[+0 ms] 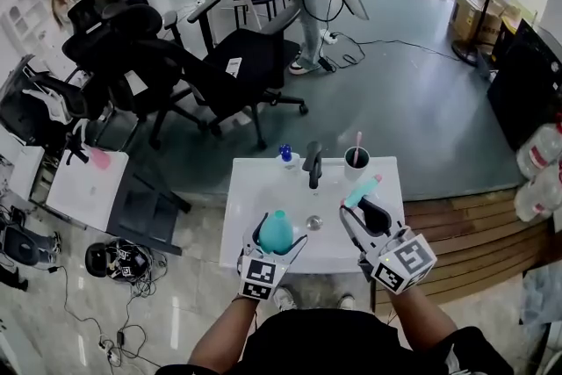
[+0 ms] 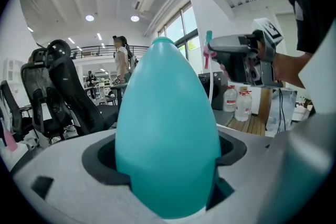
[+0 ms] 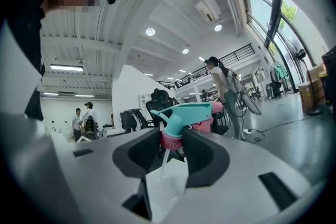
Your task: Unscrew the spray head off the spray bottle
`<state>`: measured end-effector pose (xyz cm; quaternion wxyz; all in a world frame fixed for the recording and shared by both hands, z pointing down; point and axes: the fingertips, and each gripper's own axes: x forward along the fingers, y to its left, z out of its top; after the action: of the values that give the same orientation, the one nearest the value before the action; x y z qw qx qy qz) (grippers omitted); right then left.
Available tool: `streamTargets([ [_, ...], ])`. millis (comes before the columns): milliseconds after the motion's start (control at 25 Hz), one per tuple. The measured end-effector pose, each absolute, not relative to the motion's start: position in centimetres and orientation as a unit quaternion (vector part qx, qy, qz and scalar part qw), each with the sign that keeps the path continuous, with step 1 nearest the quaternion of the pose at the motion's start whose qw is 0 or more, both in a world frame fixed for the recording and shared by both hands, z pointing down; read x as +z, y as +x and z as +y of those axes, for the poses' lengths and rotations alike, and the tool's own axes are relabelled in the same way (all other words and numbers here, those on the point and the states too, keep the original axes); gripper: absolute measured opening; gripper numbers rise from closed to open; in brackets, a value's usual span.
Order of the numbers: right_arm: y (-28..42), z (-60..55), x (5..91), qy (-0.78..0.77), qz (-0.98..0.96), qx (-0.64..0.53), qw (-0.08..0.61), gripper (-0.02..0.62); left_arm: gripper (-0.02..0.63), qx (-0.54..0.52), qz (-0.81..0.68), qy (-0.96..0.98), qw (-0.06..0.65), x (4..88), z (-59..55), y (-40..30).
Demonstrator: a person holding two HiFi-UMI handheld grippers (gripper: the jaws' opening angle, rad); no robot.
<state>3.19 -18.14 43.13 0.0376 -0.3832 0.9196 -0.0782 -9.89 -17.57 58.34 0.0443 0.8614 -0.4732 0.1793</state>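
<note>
- Over white basin [image 1: 255, 189], 6 o'clock: teal egg-shaped bottle [image 2: 167, 113] is clamped by left gripper [image 2: 168, 168] as anchor.
- 3 o'clock: pink-collared teal spray head [image 3: 186, 114], pinched by right gripper [image 3: 172, 148], is held apart, prob. unscrewed.

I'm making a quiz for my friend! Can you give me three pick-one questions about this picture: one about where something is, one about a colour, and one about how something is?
1. Where is the black cup?
A. In the left tongs
B. At the far edge of the white table
C. In the right tongs

2. What colour is the bottle?
A. Teal
B. Yellow
C. Black

3. How is the spray head?
A. Screwed onto the bottle
B. Lying on the table
C. Off the bottle, held in the right tongs

Answers:
1. B, the head view shows it standing near the table's far edge.
2. A, the egg-shaped bottle in the left tongs is teal all over.
3. C, the right tongs grip its pink collar, away from the bottle.
</note>
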Motion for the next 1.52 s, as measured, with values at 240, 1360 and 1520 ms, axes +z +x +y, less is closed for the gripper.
streamTargets([
  [240,3.3,-18.2,47.0,-0.392,0.915,-0.098,0.004,0.141,0.463,0.161,-0.487,0.858,0.038,56.6,-18.3,-10.2],
  [1360,8.7,-18.6,51.3,-0.486,0.87,-0.034,-0.074,0.14,0.463,0.146,-0.483,0.863,0.03,55.5,-18.0,-8.8],
  [1520,8.9,-18.6,51.1,-0.488,0.869,-0.036,-0.07,0.14,0.463,0.151,-0.481,0.863,0.027,55.4,-17.9,-8.5],
])
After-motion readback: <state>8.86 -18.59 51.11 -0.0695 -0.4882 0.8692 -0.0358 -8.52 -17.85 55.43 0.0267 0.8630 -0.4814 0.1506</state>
